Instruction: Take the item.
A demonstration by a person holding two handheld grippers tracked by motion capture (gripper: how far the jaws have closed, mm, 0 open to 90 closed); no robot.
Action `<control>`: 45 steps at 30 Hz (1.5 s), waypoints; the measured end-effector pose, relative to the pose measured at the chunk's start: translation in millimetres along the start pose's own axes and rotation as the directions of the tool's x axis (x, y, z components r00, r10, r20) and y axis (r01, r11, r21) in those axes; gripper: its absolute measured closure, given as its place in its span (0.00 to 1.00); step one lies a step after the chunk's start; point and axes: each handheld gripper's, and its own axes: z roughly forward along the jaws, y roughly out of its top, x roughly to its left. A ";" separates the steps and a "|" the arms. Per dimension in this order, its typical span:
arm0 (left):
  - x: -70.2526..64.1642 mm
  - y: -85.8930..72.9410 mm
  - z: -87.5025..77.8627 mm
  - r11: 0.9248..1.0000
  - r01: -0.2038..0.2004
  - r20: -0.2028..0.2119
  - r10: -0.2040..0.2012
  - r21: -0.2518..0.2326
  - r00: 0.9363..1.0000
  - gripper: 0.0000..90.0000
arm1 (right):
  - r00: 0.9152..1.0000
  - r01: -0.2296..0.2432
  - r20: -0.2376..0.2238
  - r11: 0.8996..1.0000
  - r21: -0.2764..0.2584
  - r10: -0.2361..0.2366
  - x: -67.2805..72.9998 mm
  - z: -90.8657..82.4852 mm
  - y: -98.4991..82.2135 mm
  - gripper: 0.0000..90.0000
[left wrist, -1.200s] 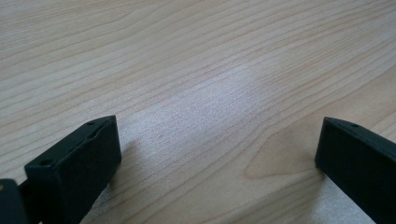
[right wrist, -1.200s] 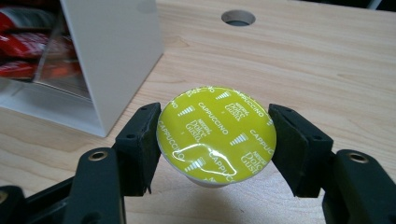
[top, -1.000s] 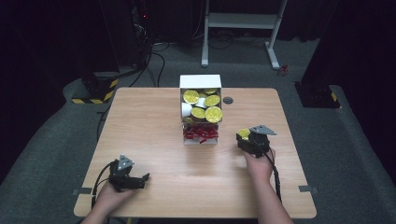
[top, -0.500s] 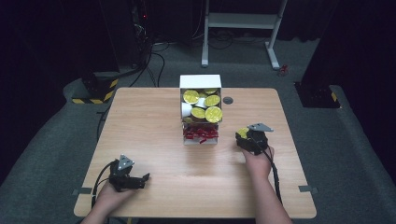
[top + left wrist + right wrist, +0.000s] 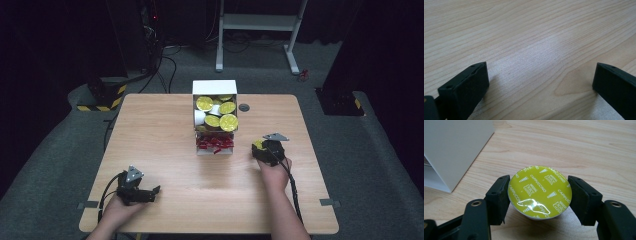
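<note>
A coffee capsule [image 5: 540, 192] with a yellow-green foil lid printed "cappuccino" sits between the jaws of my right gripper [image 5: 539, 195], which is shut on it, lid up, close over the wood. In the high view the right gripper [image 5: 264, 149] is right of the white box [image 5: 215, 88], the capsule's lid [image 5: 258, 144] showing at its tip. That open box holds several more yellow-lidded capsules [image 5: 220, 114]. My left gripper [image 5: 150, 192] rests near the table's front left, jaws wide open over bare wood [image 5: 539, 82].
The white box's side wall [image 5: 454, 147] stands close on the left in the right gripper view. A strip with red print [image 5: 215, 144] lies at the box's front end. A small dark round grommet [image 5: 244, 107] is in the tabletop [image 5: 150, 130] beyond the box.
The right gripper with the capsule has shifted slightly toward the box. The left gripper has stayed put.
</note>
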 end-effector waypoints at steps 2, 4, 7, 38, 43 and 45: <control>0.0 0.0 0.0 1.000 0.000 0.000 0.000 0.000 1.000 0.01 | 1.000 0.004 -0.002 1.000 -0.009 -0.004 -0.4 1.2 -2.6 0.42; -0.1 -0.1 0.0 1.000 0.000 -0.001 0.000 -0.001 1.000 0.01 | 1.000 -0.006 -0.012 1.000 -0.009 0.006 -1.0 1.0 -3.1 0.42; -0.2 -0.1 0.0 1.000 0.001 -0.002 -0.001 -0.002 1.000 0.01 | 0.999 -0.021 -0.028 1.000 -0.008 0.021 -1.5 -1.5 -2.2 0.36; 0.0 0.3 0.3 1.000 -0.003 -0.005 0.003 -0.001 1.000 0.01 | 0.989 0.018 -0.145 0.994 -0.111 -0.035 20.3 -83.3 -20.3 0.17; -0.1 0.4 0.2 1.000 -0.001 -0.005 0.001 0.002 1.000 0.01 | 0.983 0.052 -0.169 0.989 -0.135 -0.075 28.5 -99.2 -29.0 0.15; -0.1 0.4 0.4 1.000 -0.001 -0.005 0.001 0.000 1.000 0.01 | 0.977 0.066 -0.191 0.989 -0.130 -0.091 33.6 -103.9 -32.9 0.15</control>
